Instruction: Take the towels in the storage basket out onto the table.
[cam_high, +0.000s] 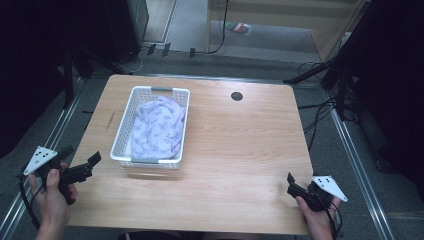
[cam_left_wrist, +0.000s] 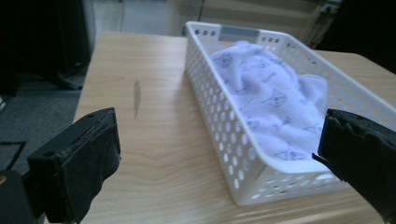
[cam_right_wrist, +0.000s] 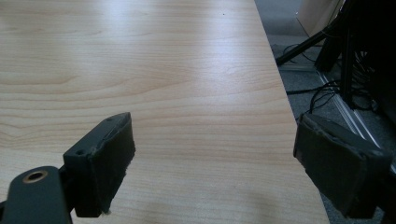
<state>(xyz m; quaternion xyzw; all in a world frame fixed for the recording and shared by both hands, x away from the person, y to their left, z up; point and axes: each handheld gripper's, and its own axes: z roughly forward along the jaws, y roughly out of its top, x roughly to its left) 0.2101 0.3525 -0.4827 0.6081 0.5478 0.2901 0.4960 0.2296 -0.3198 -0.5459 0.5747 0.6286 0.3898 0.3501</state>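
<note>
A pale patterned cloth (cam_high: 159, 127) is lying bunched inside a white perforated basket (cam_high: 124, 122) sitting toward the desk's (cam_high: 235, 150) left edge. The left gripper (cam_high: 80, 161) is hovering at the near left corner, jaws wide apart; the right gripper (cam_high: 291, 182) is waiting near the near right corner, jaws spread and empty.

Each black gripper, left gripper (cam_high: 80, 167) and right gripper (cam_high: 292, 184), carries a grey three-cornered plate, a trailing black cable, and worn padded jaws.

Dim room, soft overhead light, pale glare on wood, dark corners, blurred near foreground
</note>
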